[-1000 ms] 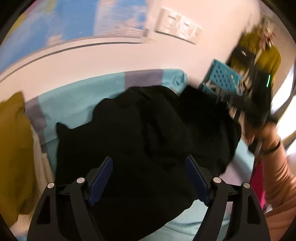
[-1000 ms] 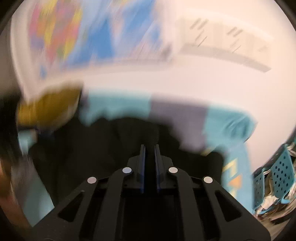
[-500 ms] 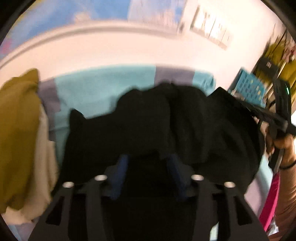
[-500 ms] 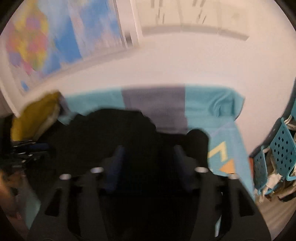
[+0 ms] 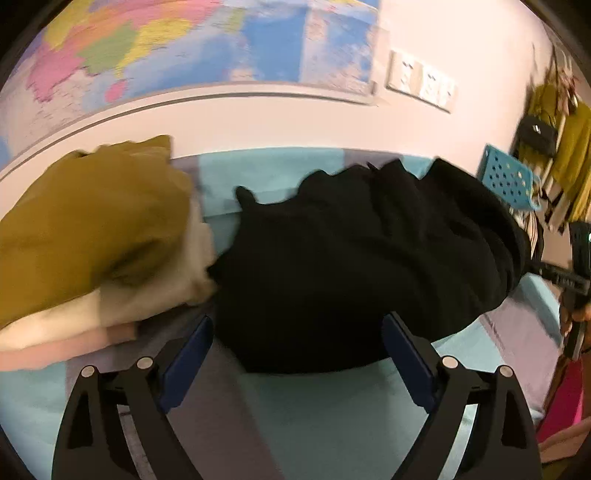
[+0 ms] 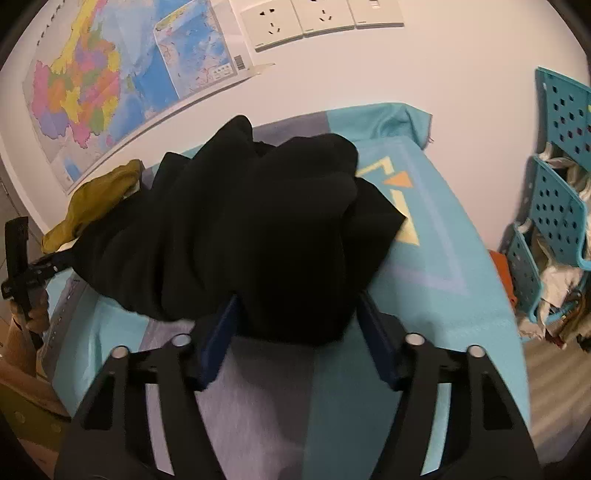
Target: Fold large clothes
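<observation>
A large black garment (image 5: 362, 258) lies crumpled in a heap on the table's turquoise and grey cover (image 5: 314, 406). My left gripper (image 5: 297, 332) is low at the heap's near edge. Its jaws stand wide and are opening, with only the cloth's rim between the blue pads (image 5: 188, 354), untouched. In the right wrist view the same black garment (image 6: 258, 229) bulges toward me. My right gripper (image 6: 297, 317) is at its near fold, jaws closing with black cloth between the pads (image 6: 373, 332). I see no firm pinch.
A stack of folded clothes (image 5: 92, 229), mustard over cream and pink, sits left of the heap and touches it. A wall map (image 5: 184, 48) and sockets (image 6: 321, 14) lie behind. Blue perforated baskets (image 6: 554, 240) stand beyond the table's right edge.
My left gripper narrowed over the black cloth, then drew back and spread wide. My right gripper, shut a second ago, has opened and sunk to the heap's near fold.
</observation>
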